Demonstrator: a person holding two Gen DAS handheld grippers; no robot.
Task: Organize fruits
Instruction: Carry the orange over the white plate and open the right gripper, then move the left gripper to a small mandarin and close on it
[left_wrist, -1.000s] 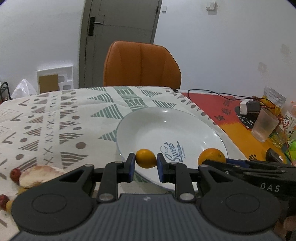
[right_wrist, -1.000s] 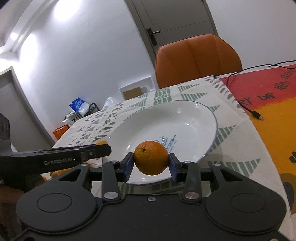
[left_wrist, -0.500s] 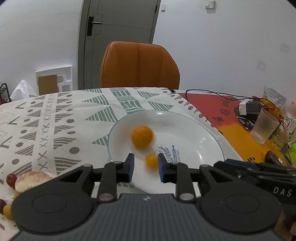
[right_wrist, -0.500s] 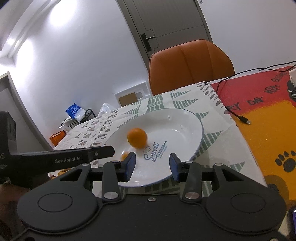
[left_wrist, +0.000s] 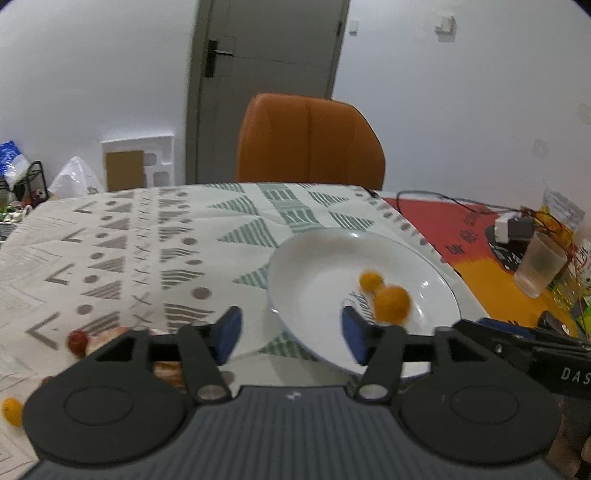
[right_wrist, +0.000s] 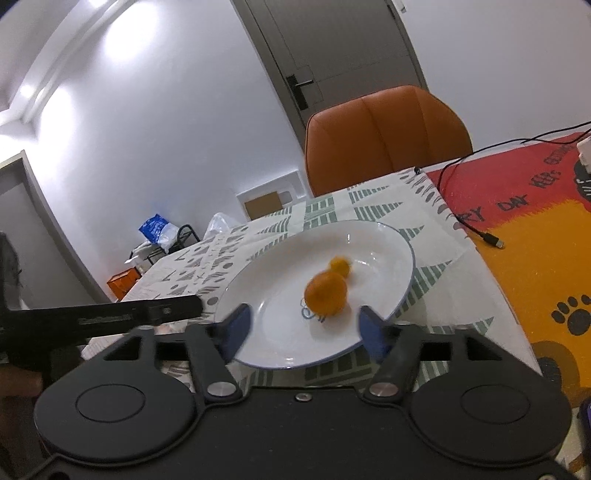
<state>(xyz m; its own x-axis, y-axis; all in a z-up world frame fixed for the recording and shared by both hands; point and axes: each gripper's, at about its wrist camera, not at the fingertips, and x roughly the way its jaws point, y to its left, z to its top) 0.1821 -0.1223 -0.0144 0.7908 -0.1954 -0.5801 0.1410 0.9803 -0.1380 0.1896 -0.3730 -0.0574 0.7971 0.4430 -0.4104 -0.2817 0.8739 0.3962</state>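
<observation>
Both tools, left (left_wrist: 291, 338) and right (right_wrist: 306, 328), gape wide and empty, so I'd wait for the blurred orange (right_wrist: 325, 297) and kumquat (right_wrist: 340, 266) to settle in the white plate (right_wrist: 391, 247) before reaching for the red fruit (left_wrist: 77, 341) on the worktop.

The letters "DAS" stand in white on the black bar of the right hand-held gripper (left_wrist: 546, 354), seen from the left one. Ahead and right of it, the red and orange mat (right_wrist: 517, 206) carries "DAY"; its other words are cut off.
</observation>
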